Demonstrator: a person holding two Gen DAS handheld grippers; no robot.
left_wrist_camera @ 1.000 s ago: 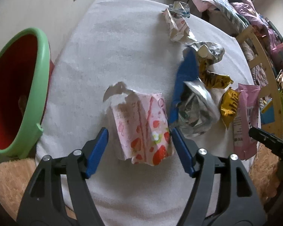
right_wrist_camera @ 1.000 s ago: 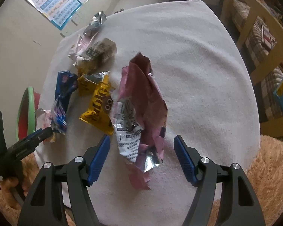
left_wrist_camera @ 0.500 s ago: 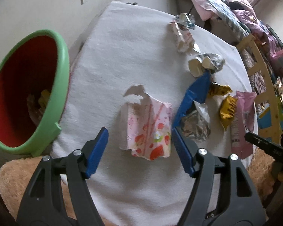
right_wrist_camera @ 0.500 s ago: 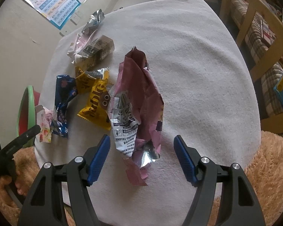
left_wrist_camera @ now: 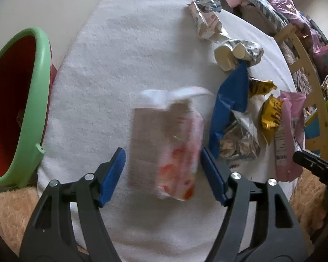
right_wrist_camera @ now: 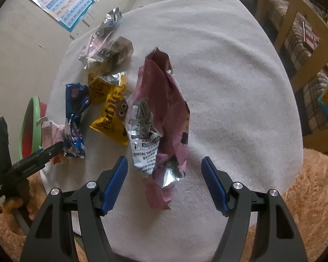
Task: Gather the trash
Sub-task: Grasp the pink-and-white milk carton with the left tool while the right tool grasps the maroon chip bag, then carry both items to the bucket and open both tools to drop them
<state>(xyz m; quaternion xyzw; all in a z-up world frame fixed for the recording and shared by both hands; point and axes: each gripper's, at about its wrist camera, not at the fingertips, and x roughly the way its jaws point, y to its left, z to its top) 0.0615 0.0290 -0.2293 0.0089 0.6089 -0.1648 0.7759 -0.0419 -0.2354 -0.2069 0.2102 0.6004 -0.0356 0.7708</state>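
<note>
Blue-padded and spread wide, your left claw (left_wrist_camera: 163,172) straddles the pink strawberry-print wrapper (left_wrist_camera: 167,146) without pinching it; the wrapper is blurred, so I cannot tell whether the pads touch it. It lies on the white towel covering the desk (left_wrist_camera: 124,65), between the jaws, which judging by the framing is why you hold the claw low and square to it: a straight close should take it.

Your right claw (right_wrist_camera: 164,182) is likewise open and grips nothing. It hovers over the near end of the large pink snack bag (right_wrist_camera: 164,118), whose torn foil tail sits between the pads, so that piece looks lined up as the right hand's own pickup.

Just beside the strawberry wrapper, to its right, lies the blue wrapper (left_wrist_camera: 231,100) with crumpled foil at its near end, then the yellow wrapper (left_wrist_camera: 271,115). Farther back are a crumpled silver-and-cream wrapper (left_wrist_camera: 238,53) and a white crumpled packet (left_wrist_camera: 205,19) near the far edge.

Left of the desk stands the green-rimmed red bin (left_wrist_camera: 40,87), mouth tilted toward you, evidently placed there as the drop point. Most of the trash remains uncollected. Risk: the light wrapper may slide on the towel as the jaws shut.
</note>
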